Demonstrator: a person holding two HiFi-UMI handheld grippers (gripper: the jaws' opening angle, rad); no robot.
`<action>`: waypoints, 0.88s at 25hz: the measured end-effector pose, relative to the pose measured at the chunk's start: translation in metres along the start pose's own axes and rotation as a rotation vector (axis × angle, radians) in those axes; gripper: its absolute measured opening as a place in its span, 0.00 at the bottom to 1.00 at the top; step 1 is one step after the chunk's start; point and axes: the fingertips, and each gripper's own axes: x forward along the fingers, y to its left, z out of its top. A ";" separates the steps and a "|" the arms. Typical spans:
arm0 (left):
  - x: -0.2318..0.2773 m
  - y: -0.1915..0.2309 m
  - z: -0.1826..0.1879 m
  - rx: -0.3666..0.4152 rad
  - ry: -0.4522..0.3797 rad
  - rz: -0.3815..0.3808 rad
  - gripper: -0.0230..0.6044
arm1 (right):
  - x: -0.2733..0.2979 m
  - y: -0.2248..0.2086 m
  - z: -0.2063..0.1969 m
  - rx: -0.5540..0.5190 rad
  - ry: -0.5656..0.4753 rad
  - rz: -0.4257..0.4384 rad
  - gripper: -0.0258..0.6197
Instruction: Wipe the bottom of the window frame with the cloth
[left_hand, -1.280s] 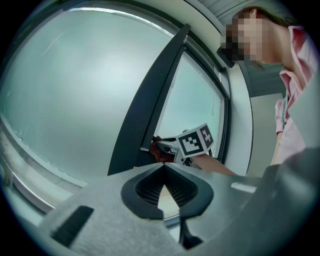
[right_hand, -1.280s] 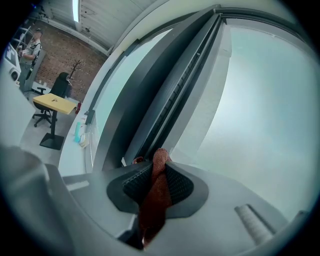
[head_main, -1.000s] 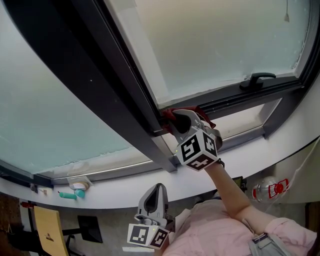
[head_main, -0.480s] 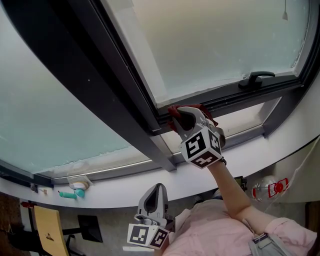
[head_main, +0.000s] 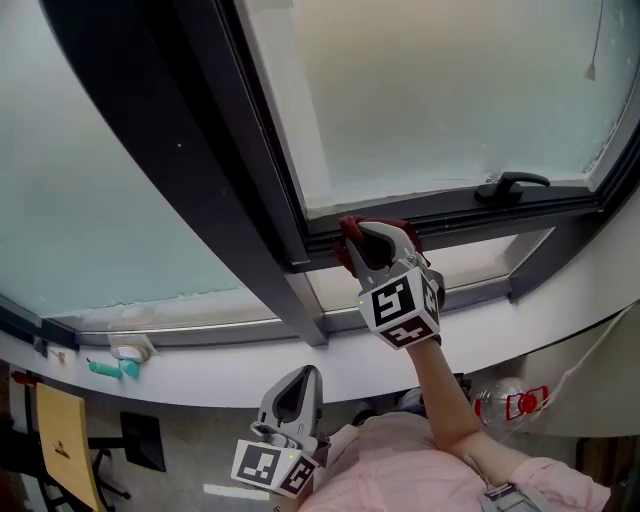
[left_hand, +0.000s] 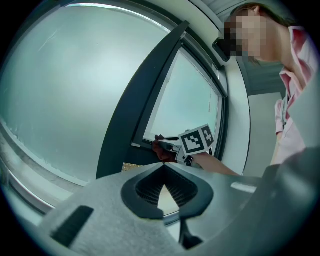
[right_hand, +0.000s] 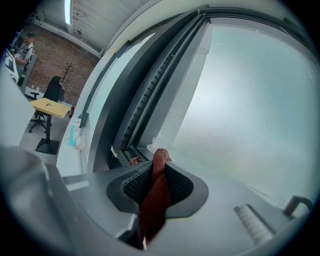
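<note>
The right gripper (head_main: 362, 243) is raised to the window, its jaws clamped on a dark red woven cloth (head_main: 349, 232). In the right gripper view the cloth (right_hand: 155, 192) runs up the middle between the two ribbed black pads (right_hand: 134, 184) of the gripper (right_hand: 158, 172), and a folded end sticks out just past the tips. That end lies against the bottom rail of the dark grey metal window frame (head_main: 455, 213). It sits near the rail's left end, just beside the corner where the broad slanting upright (head_main: 200, 170) meets it. A second bit of the cloth shows at the gripper's far side, also on the rail. A black lever handle (head_main: 512, 183) sits on the same rail, well apart to the right. The frosted glass pane (head_main: 440, 90) rises above the rail, and the white window sill (head_main: 500, 318) runs below it.

The left gripper (head_main: 303, 378) hangs low by the person's pink sleeve, below the sill and well apart from the cloth. Its jaws (left_hand: 163, 170) meet at the tips with nothing between them. From there the right gripper (left_hand: 168, 146) and the cloth (left_hand: 159, 149) show against the frame's lower corner.
</note>
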 end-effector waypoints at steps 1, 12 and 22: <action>0.003 -0.002 -0.001 -0.002 -0.001 -0.001 0.03 | -0.001 -0.001 -0.001 -0.003 -0.001 0.006 0.15; 0.045 -0.027 -0.001 0.023 0.012 -0.059 0.03 | -0.003 -0.004 -0.001 -0.014 -0.034 0.064 0.15; 0.077 -0.033 0.005 0.023 0.002 -0.078 0.03 | -0.003 -0.004 0.000 0.032 -0.038 0.111 0.15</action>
